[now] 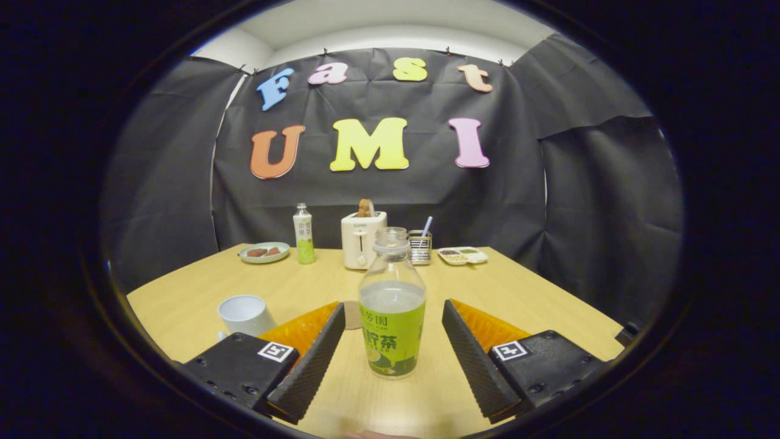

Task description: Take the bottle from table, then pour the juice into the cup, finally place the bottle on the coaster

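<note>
Green-labelled plastic bottle (392, 305) stood upright on the wooden table (524, 292), dead centre between the gripper (393, 326) fingers, which were spread wide with clear gaps either side, not touching it. No cap on, juice reaching about to the shoulder. White cup (245, 314) sat just off the left finger. Closing straight in looked like the next step, I'd guess.

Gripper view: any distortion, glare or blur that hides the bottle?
Gripper view: fisheye bends the table edges and booth wall; even, soft lighting, no strong glare; the bottle stands sharp, uncapped, between the open tool fingers, untouched; the far toaster is small but legible.
</note>
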A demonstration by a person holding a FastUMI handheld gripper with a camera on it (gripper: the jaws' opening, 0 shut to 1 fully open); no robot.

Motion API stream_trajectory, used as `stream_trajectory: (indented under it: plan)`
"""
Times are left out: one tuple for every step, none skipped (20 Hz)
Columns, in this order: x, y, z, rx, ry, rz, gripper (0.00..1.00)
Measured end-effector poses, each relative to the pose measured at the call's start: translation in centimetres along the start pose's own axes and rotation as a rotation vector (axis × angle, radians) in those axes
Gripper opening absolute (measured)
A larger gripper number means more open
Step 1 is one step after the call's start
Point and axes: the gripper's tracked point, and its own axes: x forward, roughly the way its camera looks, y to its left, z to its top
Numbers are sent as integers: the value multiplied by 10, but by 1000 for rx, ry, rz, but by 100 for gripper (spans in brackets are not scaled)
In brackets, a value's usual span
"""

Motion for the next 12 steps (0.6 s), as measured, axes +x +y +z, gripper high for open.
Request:
stream_trajectory:
  plan:
    - [8,-1,-1,-2,6,-3,100]
    - [14,-2,-2,-1,17,-7,100]
    - [21,-3,-3,7,31,-12,100]
    - [27,-4,-4,10,43,-13,100]
    - [32,-4,-5,13,53,-12,100]
    - [37,-4,-4,19,58,-9,100]
    - [40,-1,-4,24,56,11,100]
    - [43,3,-2,32,48,33,100]
    - [48,2,-2,42,48,42,99]
    - [51,0,-3,51,47,45,95]
    - [52,0,-4,59,44,56,90]
    - [51,-4,-1,67,38,45,86]
